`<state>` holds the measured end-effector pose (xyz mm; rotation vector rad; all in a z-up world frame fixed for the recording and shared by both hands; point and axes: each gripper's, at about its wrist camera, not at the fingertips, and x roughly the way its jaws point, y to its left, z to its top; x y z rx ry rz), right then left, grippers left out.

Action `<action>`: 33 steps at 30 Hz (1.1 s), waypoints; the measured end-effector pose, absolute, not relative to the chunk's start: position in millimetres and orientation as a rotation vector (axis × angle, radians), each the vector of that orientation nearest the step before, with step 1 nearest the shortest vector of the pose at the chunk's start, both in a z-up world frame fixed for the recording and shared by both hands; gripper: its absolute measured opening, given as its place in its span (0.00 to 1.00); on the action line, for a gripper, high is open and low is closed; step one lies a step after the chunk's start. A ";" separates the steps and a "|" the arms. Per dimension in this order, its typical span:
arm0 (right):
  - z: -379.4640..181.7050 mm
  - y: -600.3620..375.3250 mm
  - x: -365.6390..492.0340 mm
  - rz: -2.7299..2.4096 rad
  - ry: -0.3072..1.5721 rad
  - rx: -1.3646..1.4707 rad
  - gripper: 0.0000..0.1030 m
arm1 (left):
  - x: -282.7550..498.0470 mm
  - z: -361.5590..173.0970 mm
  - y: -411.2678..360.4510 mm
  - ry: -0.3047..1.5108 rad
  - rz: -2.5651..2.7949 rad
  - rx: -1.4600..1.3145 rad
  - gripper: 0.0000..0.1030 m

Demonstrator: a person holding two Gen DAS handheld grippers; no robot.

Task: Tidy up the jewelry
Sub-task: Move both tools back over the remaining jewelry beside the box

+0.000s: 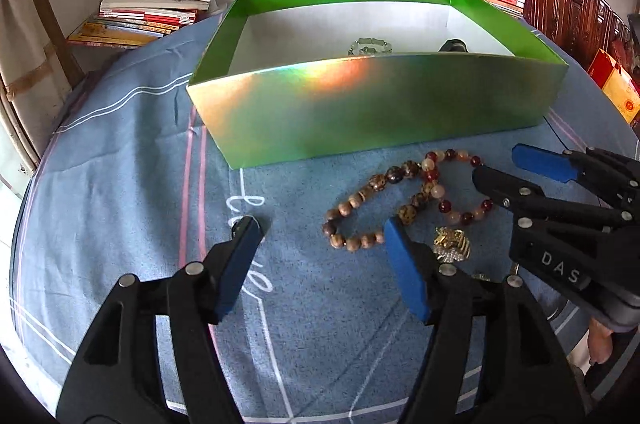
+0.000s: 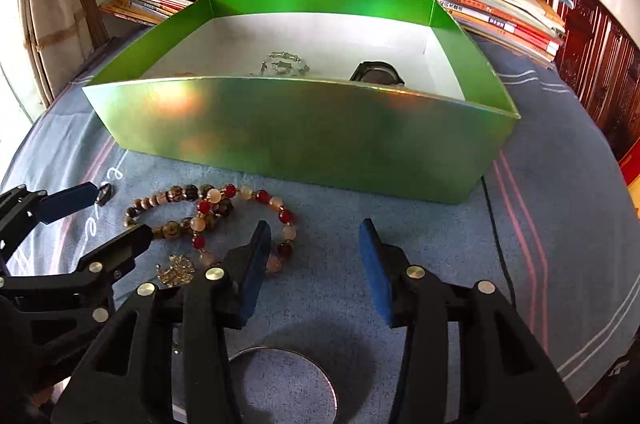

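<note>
Here both tools hang empty over the blue cloth on the bench. The left tool [image 1: 320, 228] has its jaws wide apart, the right tool [image 2: 314, 230] about half parted, nothing between either pair. Just ahead lie two tangled bracelets — a brown bead bracelet [image 1: 362, 212] and a red bead bracelet [image 1: 460, 184] — with a gold brooch [image 1: 450, 244] beside them. The green box [image 1: 360, 112] behind already holds a clear bracelet [image 2: 282, 64] and a dark watch [image 2: 378, 72]. The step looks like reaching for the next piece; picking one bracelet cleanly calls for separating the overlapped strands first.
</note>
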<state>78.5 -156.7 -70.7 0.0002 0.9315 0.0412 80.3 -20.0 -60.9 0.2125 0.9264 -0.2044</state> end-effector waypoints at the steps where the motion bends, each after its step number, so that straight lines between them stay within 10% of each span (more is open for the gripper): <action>1: -70.5 -158.0 76.9 0.028 0.927 -0.007 0.51 | 79.4 -63.3 -20.4 0.936 -0.206 0.218 0.64; 18: -71.3 -214.3 51.8 -0.102 0.918 0.077 0.63 | 87.5 -59.2 -10.9 0.926 -0.163 0.149 0.67; 22: -70.8 -214.0 50.6 -0.098 0.914 0.074 0.63 | 88.7 -62.6 -18.3 0.905 -0.137 0.202 0.49; 33: -70.6 -213.9 50.6 -0.098 0.917 0.077 0.65 | 50.3 -62.0 -4.8 0.900 -0.212 0.217 0.61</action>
